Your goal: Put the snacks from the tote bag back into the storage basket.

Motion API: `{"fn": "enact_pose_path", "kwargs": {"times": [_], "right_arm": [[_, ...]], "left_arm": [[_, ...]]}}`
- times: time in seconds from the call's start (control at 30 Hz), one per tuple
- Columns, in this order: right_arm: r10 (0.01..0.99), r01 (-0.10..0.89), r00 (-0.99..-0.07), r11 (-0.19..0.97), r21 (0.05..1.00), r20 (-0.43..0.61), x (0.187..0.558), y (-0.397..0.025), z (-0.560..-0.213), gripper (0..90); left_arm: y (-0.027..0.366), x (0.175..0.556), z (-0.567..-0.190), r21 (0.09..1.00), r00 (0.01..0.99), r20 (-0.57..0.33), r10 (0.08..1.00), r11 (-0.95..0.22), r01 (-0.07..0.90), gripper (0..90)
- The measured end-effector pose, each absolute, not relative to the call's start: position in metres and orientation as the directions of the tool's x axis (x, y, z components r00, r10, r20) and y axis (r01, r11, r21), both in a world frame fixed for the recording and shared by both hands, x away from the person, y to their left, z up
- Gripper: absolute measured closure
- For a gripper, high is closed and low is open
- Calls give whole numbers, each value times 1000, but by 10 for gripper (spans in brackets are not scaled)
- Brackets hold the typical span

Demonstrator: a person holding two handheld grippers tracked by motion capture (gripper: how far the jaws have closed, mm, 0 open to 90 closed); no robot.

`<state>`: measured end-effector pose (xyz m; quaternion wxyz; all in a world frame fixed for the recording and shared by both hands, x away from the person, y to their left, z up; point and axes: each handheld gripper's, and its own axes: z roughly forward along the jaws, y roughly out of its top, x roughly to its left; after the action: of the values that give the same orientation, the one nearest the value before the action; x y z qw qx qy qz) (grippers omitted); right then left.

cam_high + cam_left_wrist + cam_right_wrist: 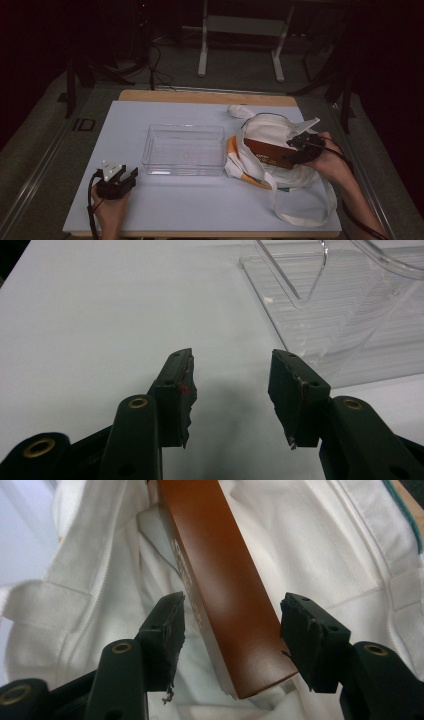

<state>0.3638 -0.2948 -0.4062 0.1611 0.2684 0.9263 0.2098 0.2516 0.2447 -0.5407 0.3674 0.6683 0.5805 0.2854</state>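
A long brown box (267, 152) lies across the mouth of a white cloth tote bag (272, 125) at the right of the table. My right gripper (296, 148) is at the box's right end. In the right gripper view the jaws of this gripper (232, 635) stand open on either side of the box (220, 570), with a small gap at the left jaw and white bag fabric (325, 545) beneath. My left gripper (127, 175) rests open on the white mat near the front left. Its jaws (232, 390) hold nothing.
A clear plastic bin (184, 150) stands in the middle of the white mat (200, 205), just left of the bag; its near corner (350, 315) is ahead and right of my left gripper. The bag's strap (305, 217) loops toward the front edge.
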Motion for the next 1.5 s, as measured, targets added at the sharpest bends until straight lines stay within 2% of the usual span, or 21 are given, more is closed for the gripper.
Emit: {"fn": "enact_pose_path", "kwargs": {"times": [0.3,0.53,1.1,1.5], "right_arm": [[553,434,-810,790,433,-194,367,-296,-411,432],[537,431,-817,810,398,-210,368,-293,-413,389],[504,424,-837,842,333,-210,374,-292,-418,313],[483,429,-849,867,252,-216,383,-291,-426,298]], "left_arm": [[245,252,-541,820,165,-54,985,-50,570,535],[246,252,-541,819,164,-57,985,-48,572,549],[246,252,-541,819,158,-52,986,-48,572,518],[246,252,-541,820,156,-56,986,-44,570,515]]}}
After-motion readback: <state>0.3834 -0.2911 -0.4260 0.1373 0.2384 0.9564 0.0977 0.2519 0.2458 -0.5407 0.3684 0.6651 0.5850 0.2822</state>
